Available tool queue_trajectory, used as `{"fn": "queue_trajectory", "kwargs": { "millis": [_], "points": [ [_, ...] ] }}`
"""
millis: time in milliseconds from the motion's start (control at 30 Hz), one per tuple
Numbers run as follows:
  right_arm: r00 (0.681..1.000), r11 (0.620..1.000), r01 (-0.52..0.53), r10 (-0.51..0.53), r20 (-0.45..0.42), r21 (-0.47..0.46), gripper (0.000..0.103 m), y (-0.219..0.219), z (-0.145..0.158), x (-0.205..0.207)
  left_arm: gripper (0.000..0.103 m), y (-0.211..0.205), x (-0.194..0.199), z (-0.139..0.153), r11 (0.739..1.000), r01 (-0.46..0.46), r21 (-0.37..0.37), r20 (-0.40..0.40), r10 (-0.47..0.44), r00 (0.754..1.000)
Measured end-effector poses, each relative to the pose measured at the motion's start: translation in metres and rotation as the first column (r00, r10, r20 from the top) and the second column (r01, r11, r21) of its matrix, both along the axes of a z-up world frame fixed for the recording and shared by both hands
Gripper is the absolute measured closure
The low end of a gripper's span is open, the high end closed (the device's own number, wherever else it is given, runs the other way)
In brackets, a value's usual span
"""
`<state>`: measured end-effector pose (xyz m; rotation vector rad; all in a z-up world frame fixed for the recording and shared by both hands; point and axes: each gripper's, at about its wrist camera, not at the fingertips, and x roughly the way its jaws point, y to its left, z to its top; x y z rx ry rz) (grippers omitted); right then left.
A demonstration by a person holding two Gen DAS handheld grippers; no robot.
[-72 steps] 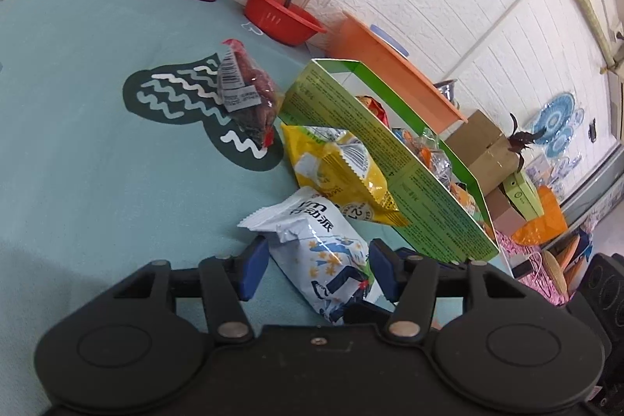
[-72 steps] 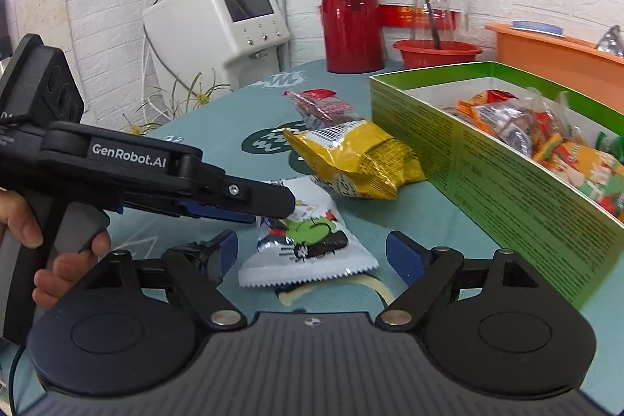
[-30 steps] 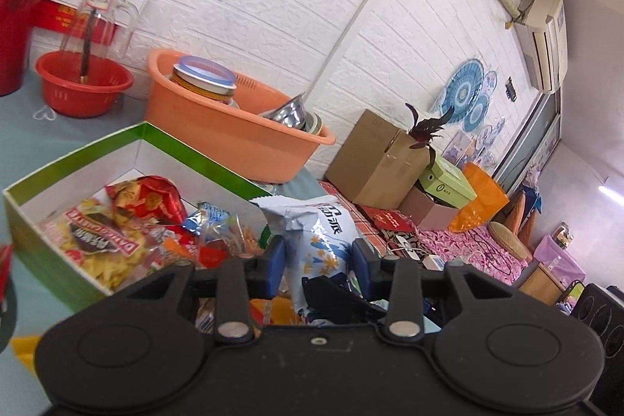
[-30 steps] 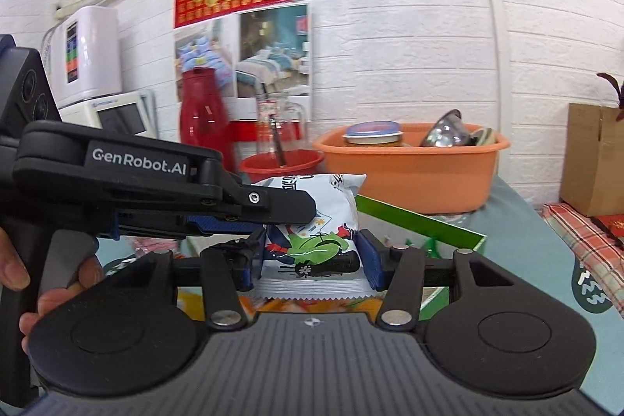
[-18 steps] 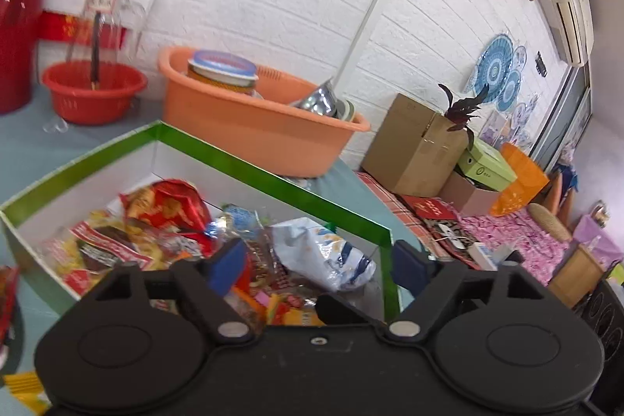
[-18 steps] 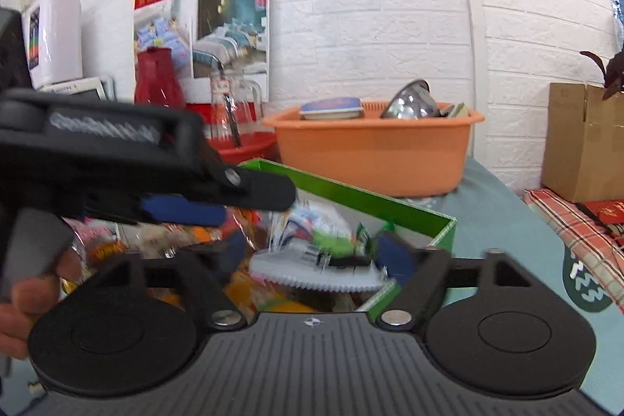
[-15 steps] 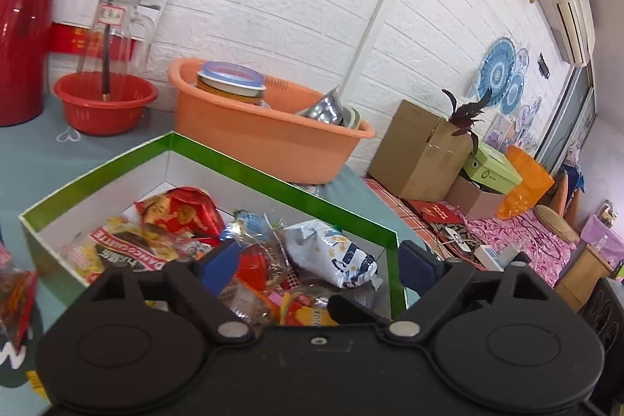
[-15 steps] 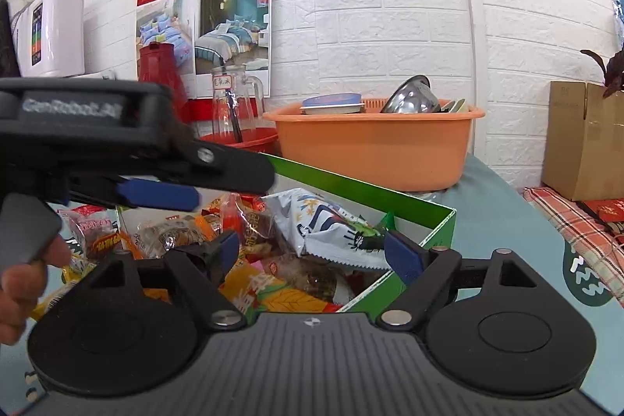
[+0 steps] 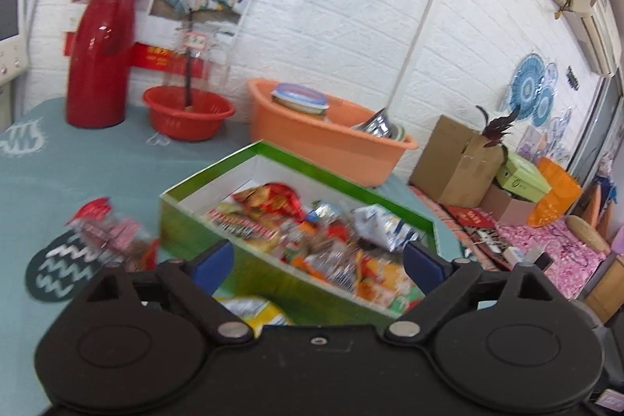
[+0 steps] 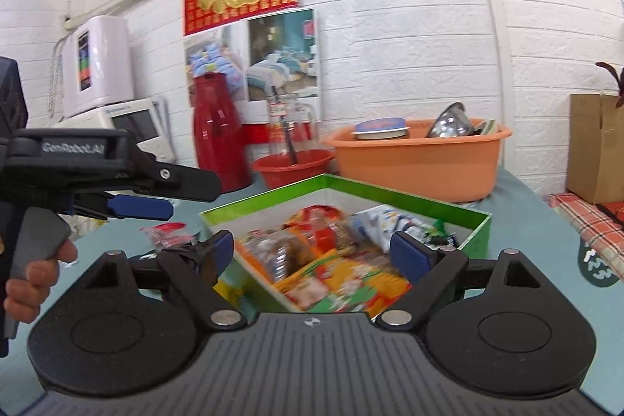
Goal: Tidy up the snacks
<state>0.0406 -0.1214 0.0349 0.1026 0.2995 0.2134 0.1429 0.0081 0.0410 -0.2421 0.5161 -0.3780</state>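
Snacks (image 9: pixel 323 244) fill one green box (image 9: pixel 218 236) with a white inside, standing on the teal tablecloth (image 9: pixel 97 174); the packets overlap and blur too much for a sure count. One white-and-blue packet (image 9: pixel 384 227) lies at the box's far right corner, and in the right wrist view the same packet (image 10: pixel 384 217) shows beside a white packet with green print (image 10: pixel 438 234), half hidden by the right gripper's right finger. Outside the box, two packets are seen from the left wrist: one clear packet with a red top (image 9: pixel 107 229) to the left, lying on a dark wave-pattern patch, and one yellow packet (image 9: pixel 253 308) at the box's near wall, mostly hidden behind the gripper body.

The left gripper (image 9: pixel 318 260) is spread wide with nothing between its blue pads; the box lies just beyond and partly between its fingers. The right gripper (image 10: pixel 314 252) is likewise released and empty, the box's near corner sitting between its fingers. In the right wrist view the left gripper (image 10: pixel 144 195) appears from the side at the left, held by a hand (image 10: pixel 33 279) cut off at the frame edge.

Behind the box stand one red flask (image 9: pixel 101 49), one red basin (image 9: pixel 187 112) and one orange tub (image 9: pixel 331 139) holding dishes that are hard to make out.
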Motion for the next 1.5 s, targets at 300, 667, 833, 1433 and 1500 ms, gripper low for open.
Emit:
{"fn": "queue_trajectory", "kwargs": {
  "millis": [300,667,833,1433,1500],
  "points": [
    [0.995,0.999,-0.04,0.04,-0.087,0.004,0.0,0.015,-0.014,-0.019,0.0,0.013,0.012,-0.045,0.997,-0.076,-0.031,-0.155,0.07,0.985],
    [0.975,0.99,-0.144,0.141,-0.169,-0.002,0.0,0.027,-0.03,-0.028,0.065,0.037,-0.015,-0.071,0.979,0.125,-0.164,-0.265,-0.166,0.95],
    [0.952,0.973,-0.229,0.217,-0.215,-0.03,0.0,0.047,-0.039,-0.028,0.029,0.047,-0.049,-0.068,0.982,0.134,-0.132,-0.235,-0.162,0.958],
    [0.889,0.947,-0.279,0.318,-0.329,0.161,0.0,0.059,-0.056,-0.009,0.045,0.052,-0.044,-0.081,0.969,0.08,-0.232,-0.264,-0.142,0.954],
    [0.888,0.946,-0.266,0.316,-0.334,0.186,0.028,0.06,-0.056,-0.006,0.046,0.05,-0.043,-0.079,0.972,0.076,-0.224,-0.261,-0.135,0.956]
  ]
}}
